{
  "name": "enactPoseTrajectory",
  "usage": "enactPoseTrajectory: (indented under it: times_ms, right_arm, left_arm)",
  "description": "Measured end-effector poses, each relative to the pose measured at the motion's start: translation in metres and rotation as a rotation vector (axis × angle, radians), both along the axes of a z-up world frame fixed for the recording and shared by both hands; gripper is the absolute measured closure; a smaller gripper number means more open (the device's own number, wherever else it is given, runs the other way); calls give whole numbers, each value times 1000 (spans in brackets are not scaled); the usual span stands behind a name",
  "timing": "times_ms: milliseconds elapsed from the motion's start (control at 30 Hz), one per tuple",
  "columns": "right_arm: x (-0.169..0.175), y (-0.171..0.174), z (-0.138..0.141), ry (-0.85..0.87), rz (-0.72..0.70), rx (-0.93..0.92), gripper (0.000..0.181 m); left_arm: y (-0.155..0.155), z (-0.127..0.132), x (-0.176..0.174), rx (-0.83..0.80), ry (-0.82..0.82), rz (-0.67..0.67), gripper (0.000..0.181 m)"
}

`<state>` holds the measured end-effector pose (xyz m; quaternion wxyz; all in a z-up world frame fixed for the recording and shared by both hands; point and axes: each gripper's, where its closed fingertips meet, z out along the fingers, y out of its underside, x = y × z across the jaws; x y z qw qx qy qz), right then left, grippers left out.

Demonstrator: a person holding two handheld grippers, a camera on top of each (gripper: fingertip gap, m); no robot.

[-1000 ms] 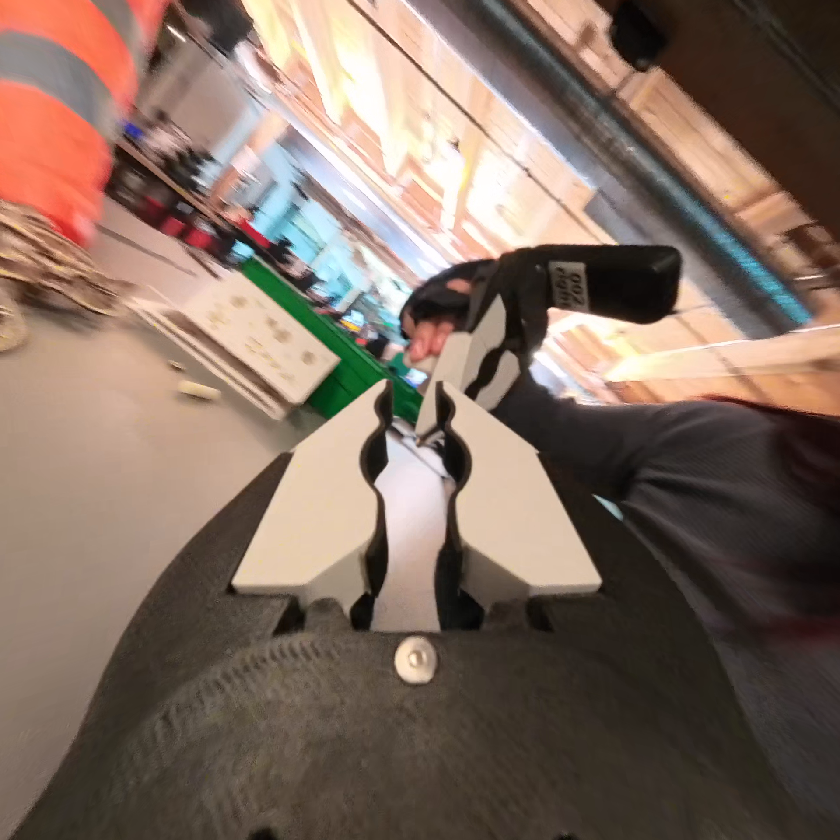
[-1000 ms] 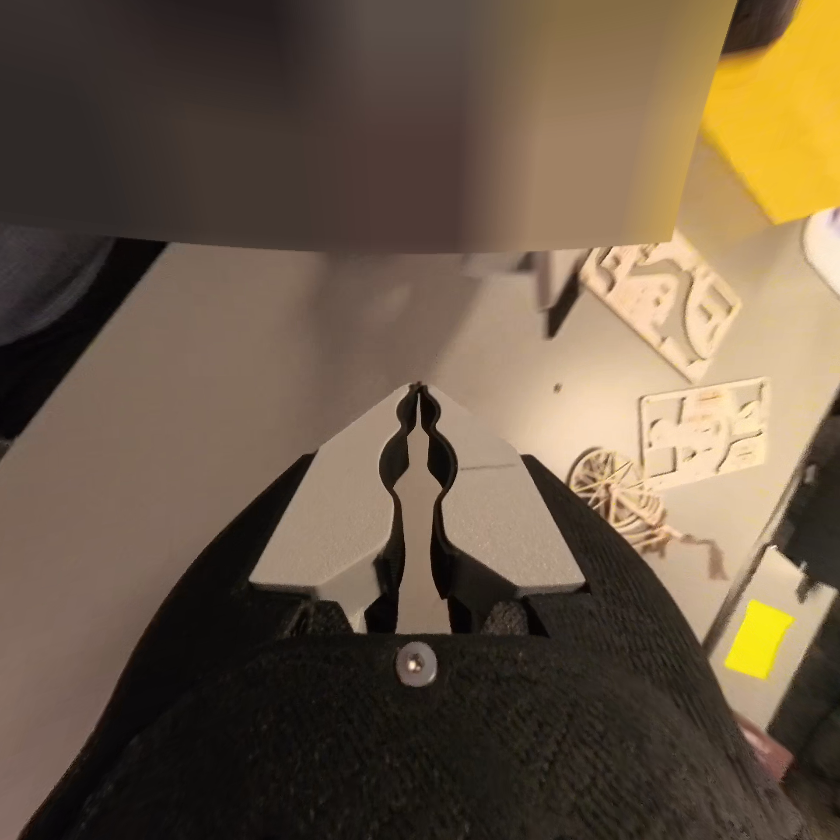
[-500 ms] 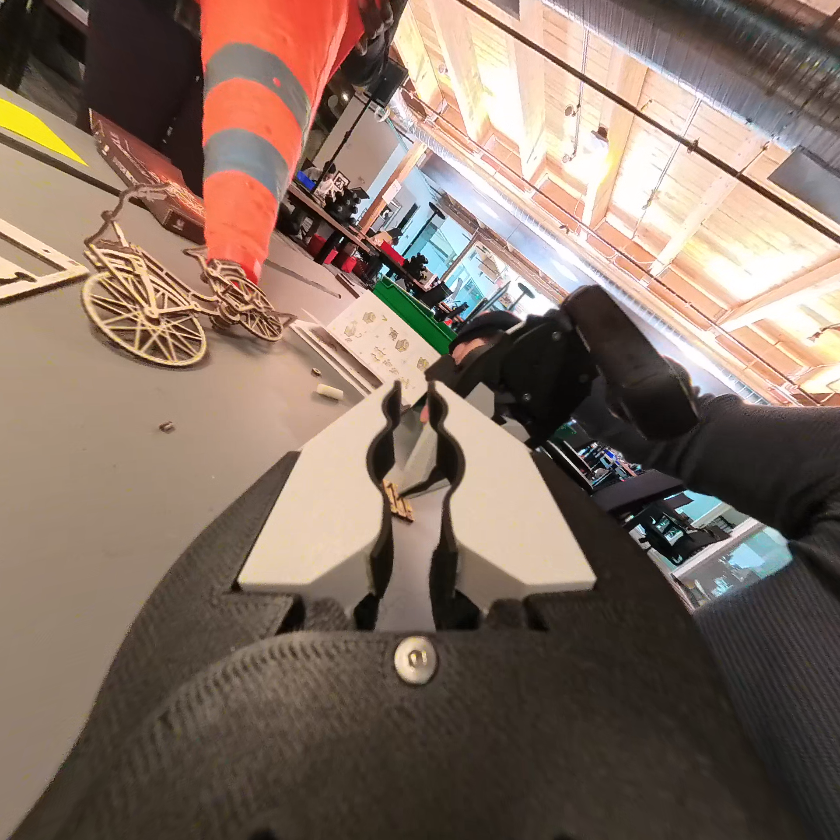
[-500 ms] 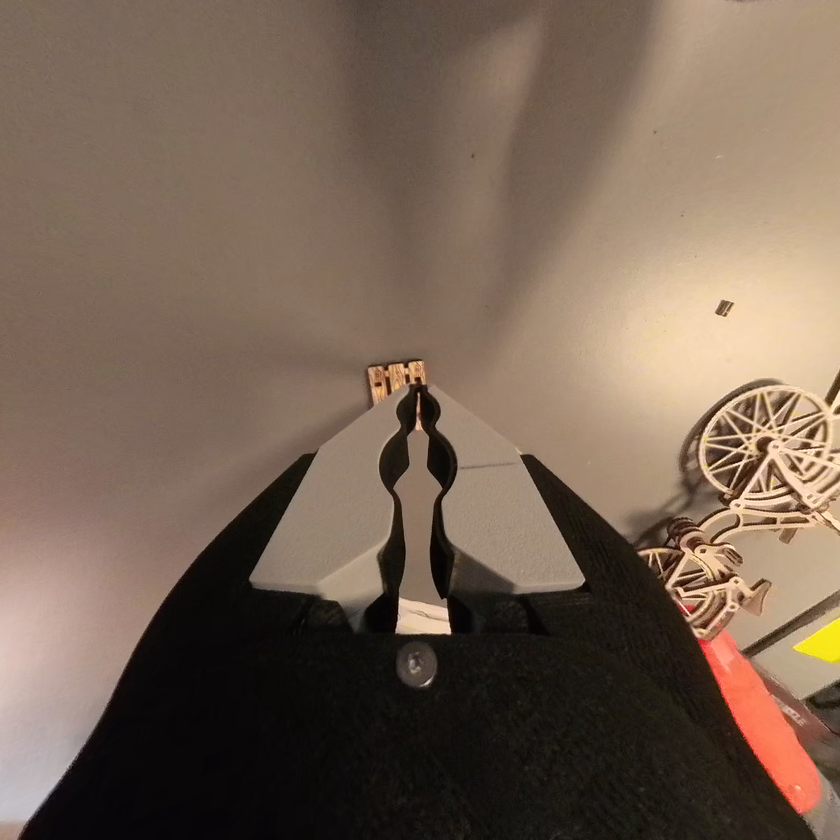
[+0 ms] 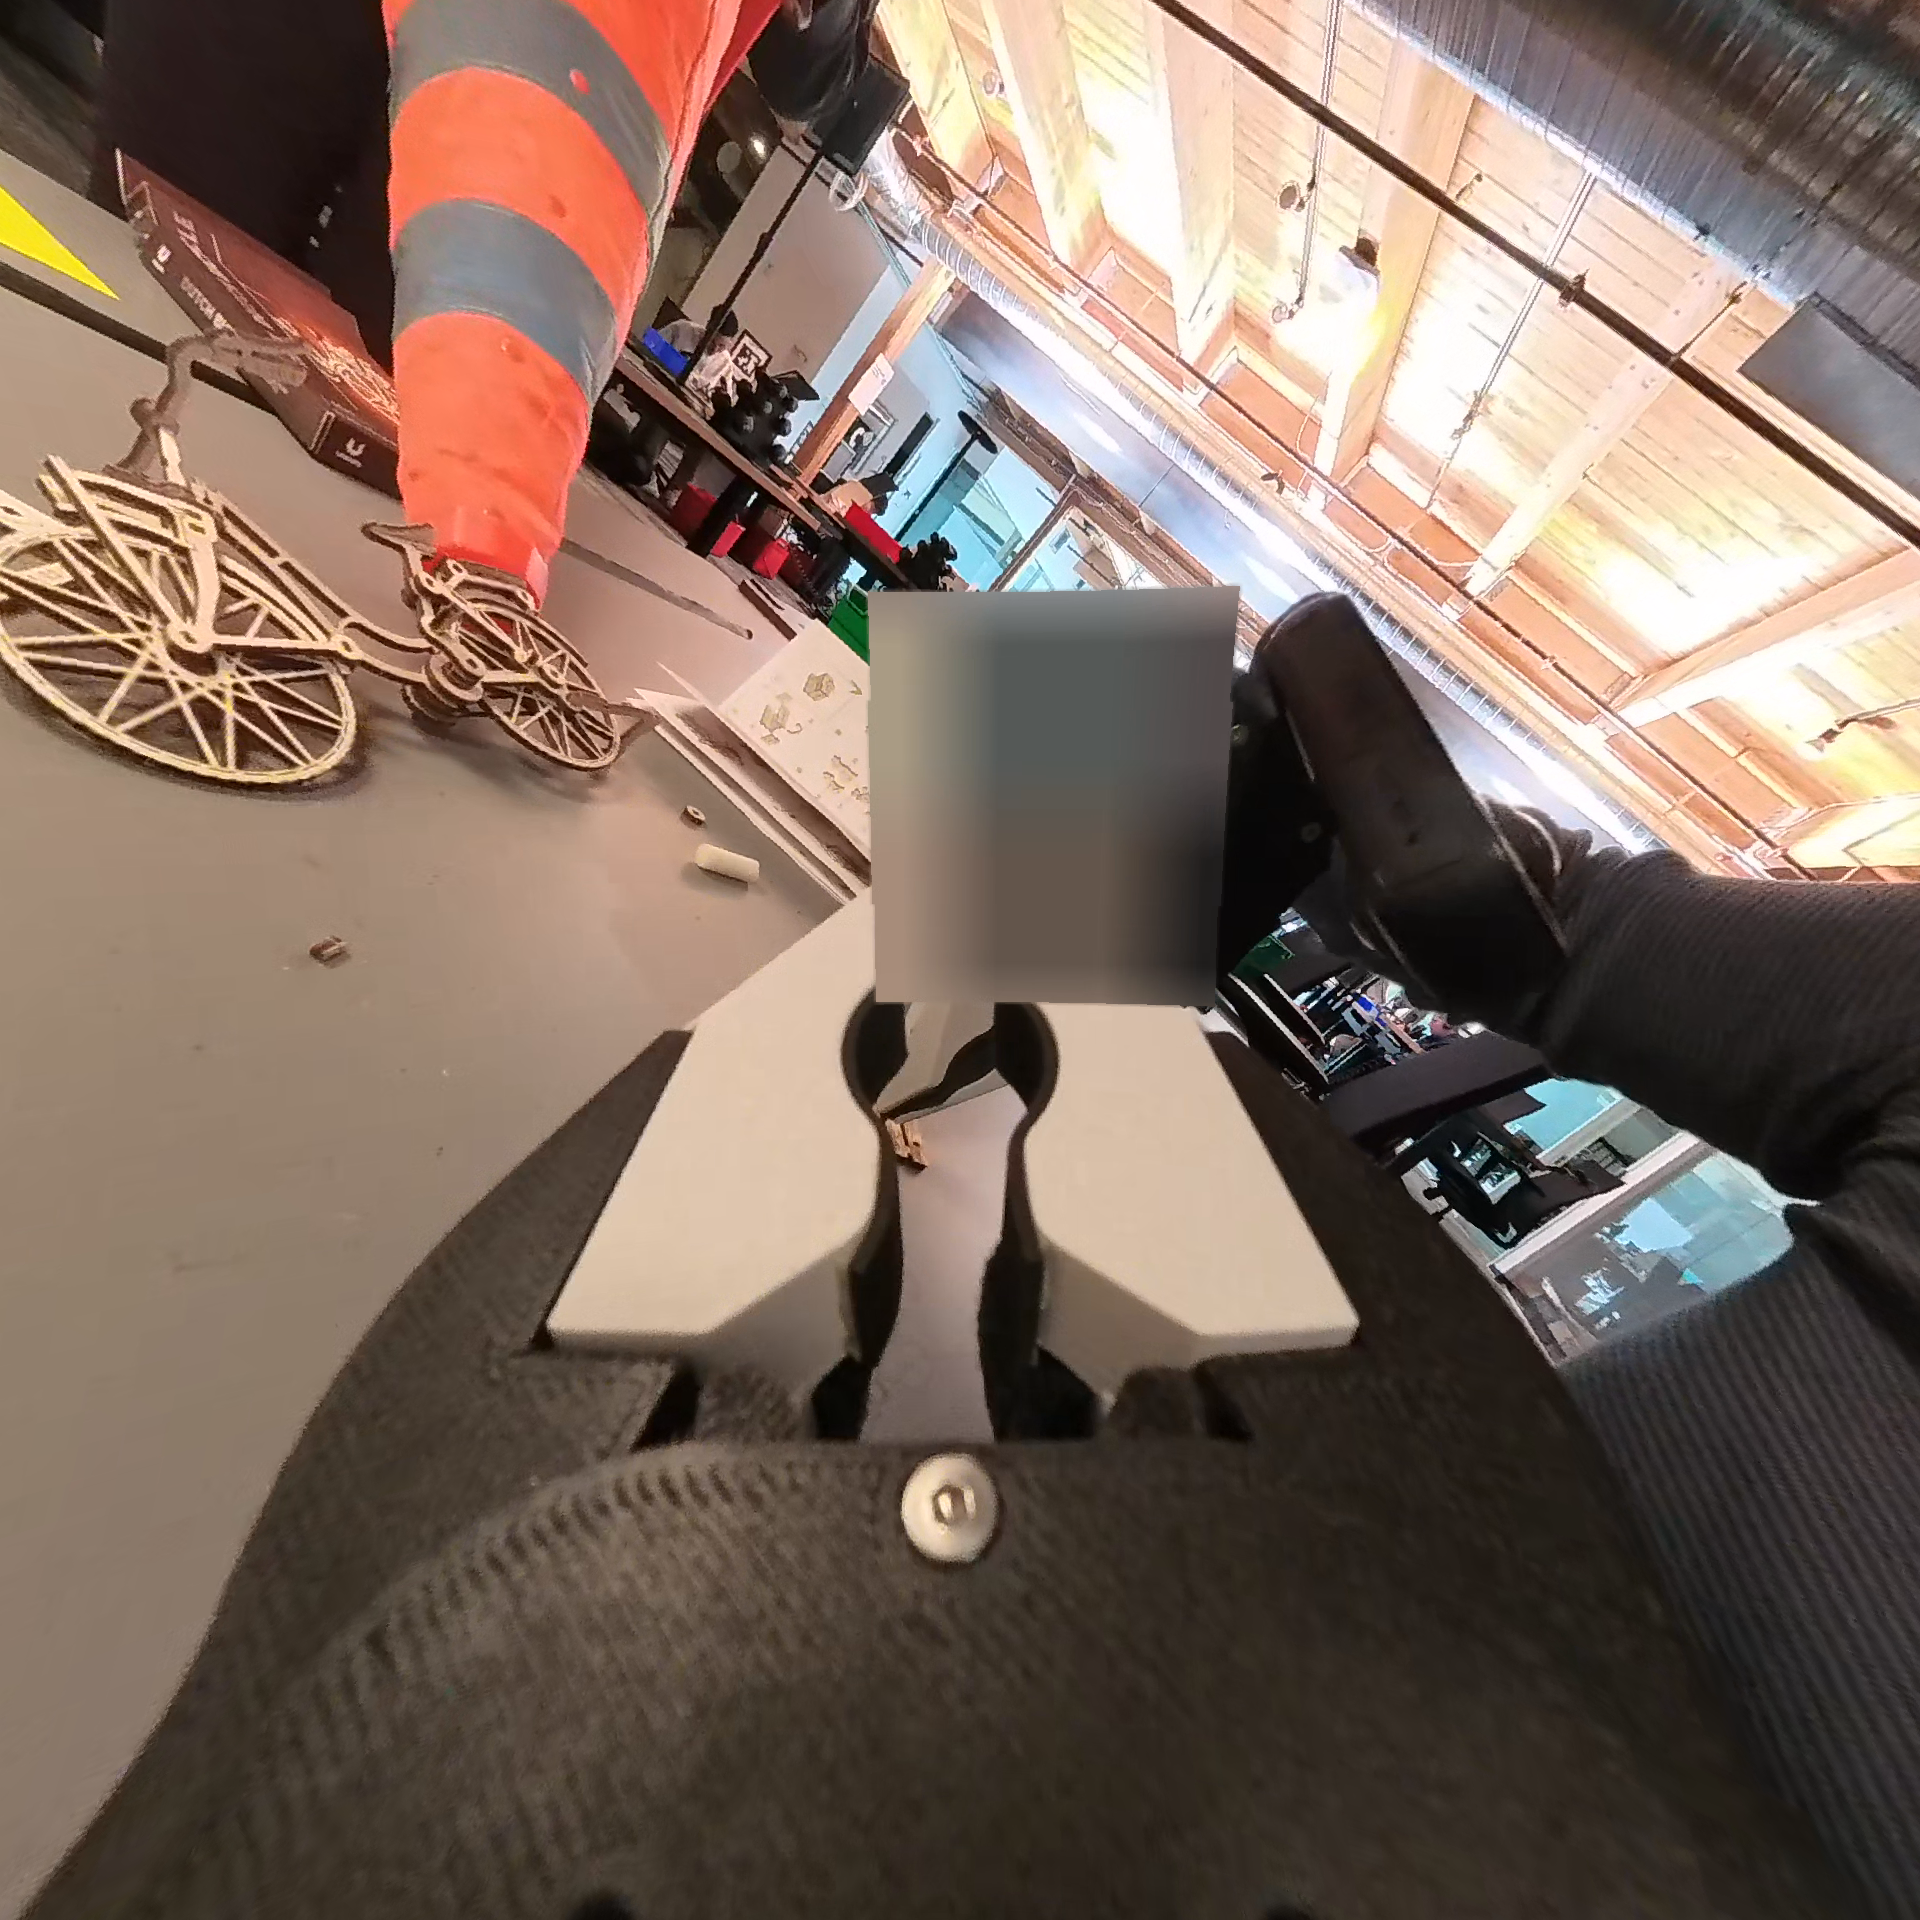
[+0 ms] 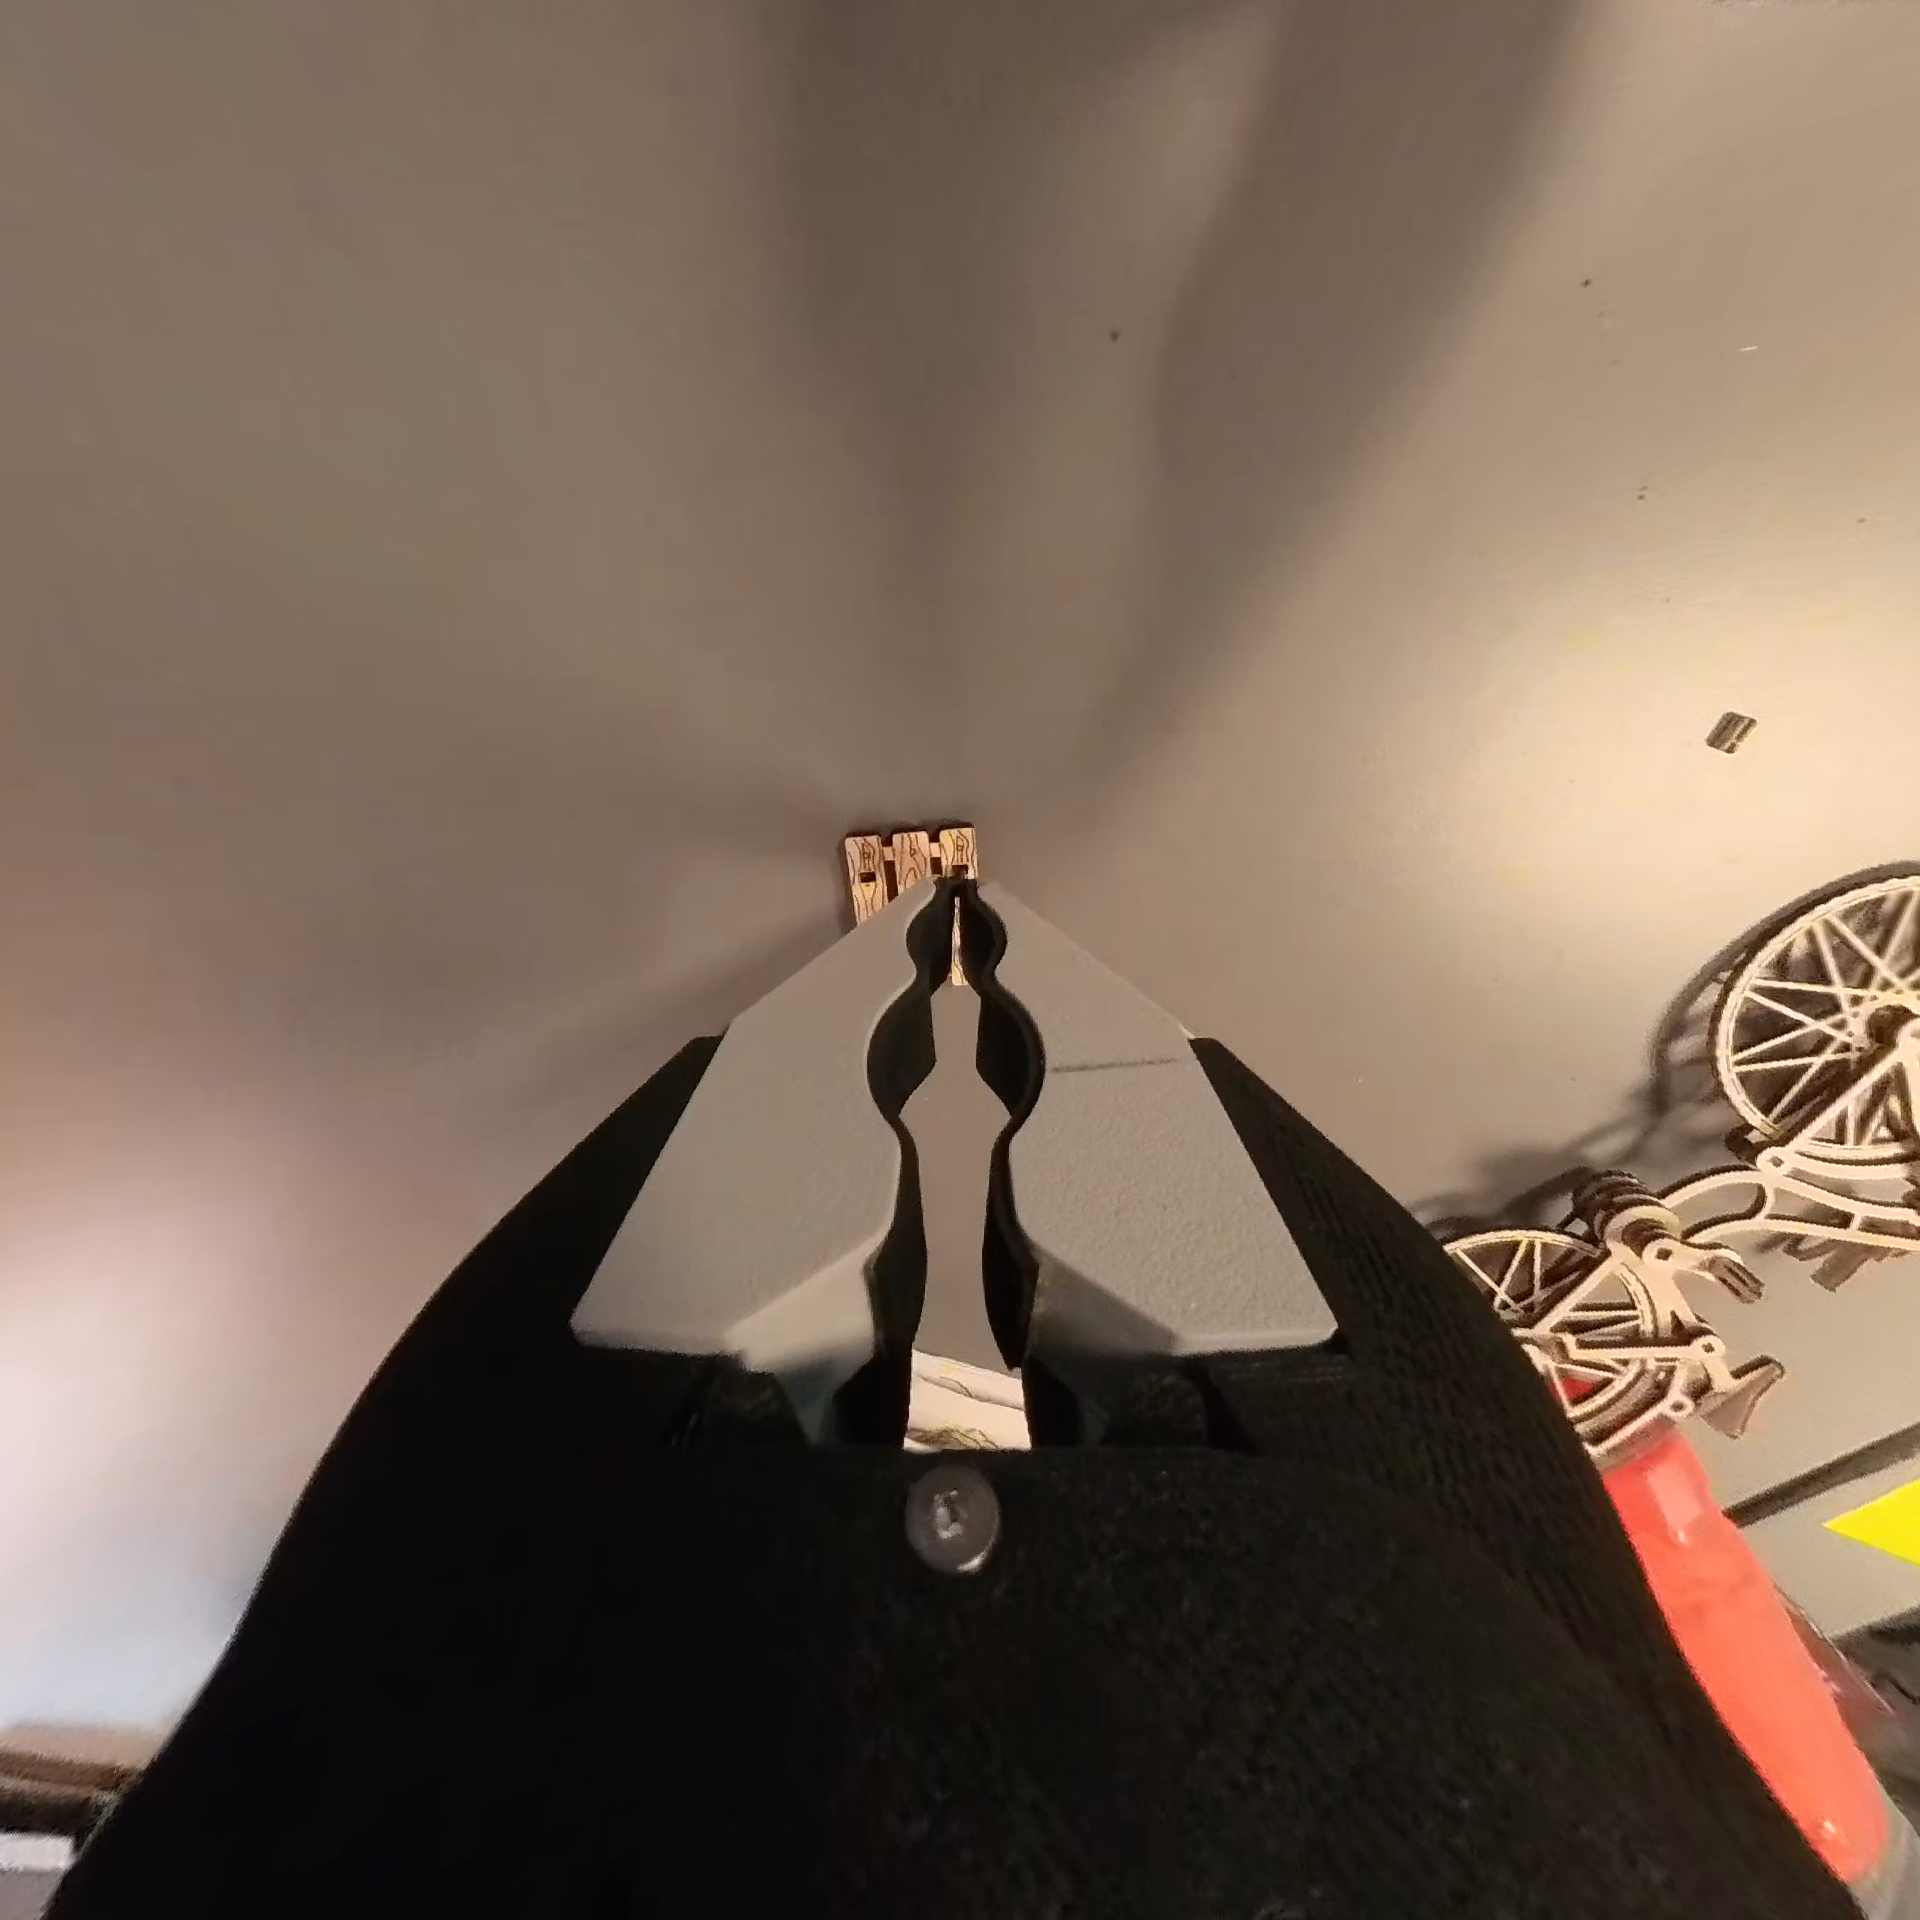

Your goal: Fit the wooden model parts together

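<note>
A small wooden part (image 6: 902, 864) made of slats rests on the grey table (image 6: 520, 520) at the tips of my right gripper (image 6: 956, 902). The gripper is shut on a thin edge of this part. In the left wrist view the same part (image 5: 912, 1143) shows through the gap of my left gripper (image 5: 948, 1023), with the right gripper's fingers (image 5: 971, 1060) just behind it. The left gripper is open and empty, and a blur patch hides its tips. A wooden bicycle model (image 5: 197, 665) lies on the table to the left; it also shows in the right wrist view (image 6: 1766, 1122).
A person's orange high-visibility sleeve (image 5: 499, 312) reaches down to the bicycle model. A dark box (image 5: 260, 343), printed sheets (image 5: 800, 717), a small white cylinder (image 5: 724, 860) and a dark scrap (image 5: 329, 948) lie on the table. My dark-sleeved right arm (image 5: 1714, 1039) is at the right. One gripper's finger ends stand about 12 centimetres off the other's.
The right gripper has come down to the table with the small wooden part at its tips. The left gripper has swung to face it. The orange sleeve has moved closer to the bicycle model.
</note>
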<state>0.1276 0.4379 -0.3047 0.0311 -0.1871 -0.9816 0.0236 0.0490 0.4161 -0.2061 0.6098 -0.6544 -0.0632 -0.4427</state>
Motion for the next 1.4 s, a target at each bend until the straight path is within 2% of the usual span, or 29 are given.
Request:
enactPoseTrajectory:
  times_ms: [567, 800, 1100, 1233, 1333, 1400]
  right_arm:
    - [0, 1, -1, -101, -29, 24, 181]
    - [-5, 4, -1, -94, -43, 61, 181]
    - [-4, 10, 2, -30, -97, 81, 181]
    - [-14, 7, 14, 42, -151, 31, 181]
    - [-23, -4, 33, 112, -192, -68, 181]
    - [-26, -10, 44, 140, -211, -121, 181]
  left_arm:
    - [-1, 4, -3, 18, -3, 14, 177]
    - [-1, 3, -4, 11, 24, 28, 178]
    - [2, -13, 4, -40, 296, 74, 177]
    - [-3, -17, 35, 2, 452, -55, 176]
    - [-3, -28, 49, -9, 565, -103, 174]
    - [-4, -27, 53, 30, 624, -102, 172]
